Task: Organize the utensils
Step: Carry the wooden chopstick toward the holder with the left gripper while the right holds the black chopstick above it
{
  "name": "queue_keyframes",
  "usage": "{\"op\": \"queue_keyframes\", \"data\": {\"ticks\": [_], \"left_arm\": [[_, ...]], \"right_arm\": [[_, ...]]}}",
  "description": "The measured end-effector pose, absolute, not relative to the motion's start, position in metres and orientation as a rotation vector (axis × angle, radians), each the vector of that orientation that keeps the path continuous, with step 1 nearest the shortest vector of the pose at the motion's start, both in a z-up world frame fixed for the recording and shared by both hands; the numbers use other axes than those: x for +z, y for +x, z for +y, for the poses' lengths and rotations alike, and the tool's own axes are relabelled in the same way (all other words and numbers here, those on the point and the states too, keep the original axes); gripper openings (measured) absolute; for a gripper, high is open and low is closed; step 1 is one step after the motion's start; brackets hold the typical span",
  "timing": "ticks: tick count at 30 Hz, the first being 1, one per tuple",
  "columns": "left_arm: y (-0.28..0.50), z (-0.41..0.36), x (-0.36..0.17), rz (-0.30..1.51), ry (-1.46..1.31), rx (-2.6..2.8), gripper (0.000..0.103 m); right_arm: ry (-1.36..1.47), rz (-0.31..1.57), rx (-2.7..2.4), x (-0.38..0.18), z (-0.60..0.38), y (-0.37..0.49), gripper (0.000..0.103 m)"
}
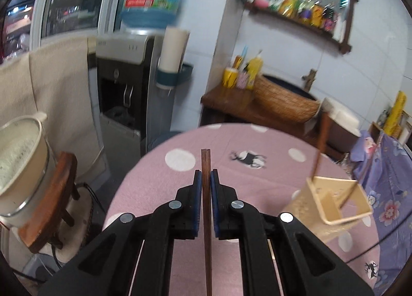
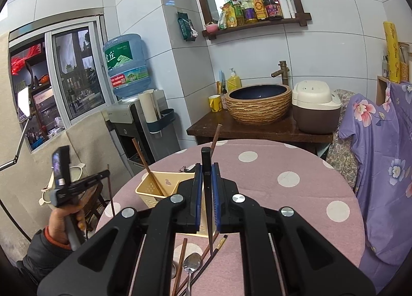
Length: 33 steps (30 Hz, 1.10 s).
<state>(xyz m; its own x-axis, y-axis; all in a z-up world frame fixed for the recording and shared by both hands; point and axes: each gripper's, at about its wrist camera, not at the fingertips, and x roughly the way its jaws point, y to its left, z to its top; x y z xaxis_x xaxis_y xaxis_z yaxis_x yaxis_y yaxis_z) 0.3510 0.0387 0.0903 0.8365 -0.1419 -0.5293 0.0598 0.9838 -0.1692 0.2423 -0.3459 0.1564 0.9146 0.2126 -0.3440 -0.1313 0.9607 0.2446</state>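
Observation:
In the left wrist view my left gripper [image 1: 206,180] is shut on a brown wooden chopstick [image 1: 205,164], held above the pink dotted table [image 1: 231,141]. The cream utensil holder [image 1: 337,200] stands to its right with chopsticks leaning in it. In the right wrist view my right gripper [image 2: 206,175] is shut on a dark chopstick [image 2: 206,159], just right of the holder [image 2: 159,185], where a brown chopstick [image 2: 146,164] stands. Below it a spoon [image 2: 191,262] and loose chopsticks [image 2: 180,260] lie on the table. The left gripper [image 2: 85,182] appears raised at the left, in a hand.
A water dispenser [image 2: 136,115] stands behind the table. A counter carries a woven basin [image 2: 258,102] and a rice cooker [image 2: 315,110]. Purple floral cloth [image 2: 383,162] hangs along the right. A stool with a white bucket [image 1: 23,167] sits left of the table.

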Motion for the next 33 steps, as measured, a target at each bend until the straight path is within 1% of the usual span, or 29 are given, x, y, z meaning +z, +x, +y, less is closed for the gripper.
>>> {"op": "queue_keyframes", "data": {"ticks": [7, 18, 29, 33], "left_arm": [[0.31, 0.037, 0.12, 0.486, -0.117, -0.152, 0.008], [0.3, 0.037, 0.172, 0.378, -0.097, -0.15, 0.008], [0.3, 0.001, 0.26, 0.283, -0.082, -0.267, 0.008], [0.303, -0.021, 0.275, 0.26, -0.088, -0.315, 0.008]], "right_arm": [[0.224, 0.37, 0.209, 0.165, -0.339, 0.235, 0.008], [0.192, 0.381, 0.218, 0.191, -0.329, 0.247, 0.008], [0.182, 0.326, 0.251, 0.271, -0.315, 0.283, 0.008], [0.181, 0.298, 0.225, 0.284, -0.308, 0.3, 0.008]]}}
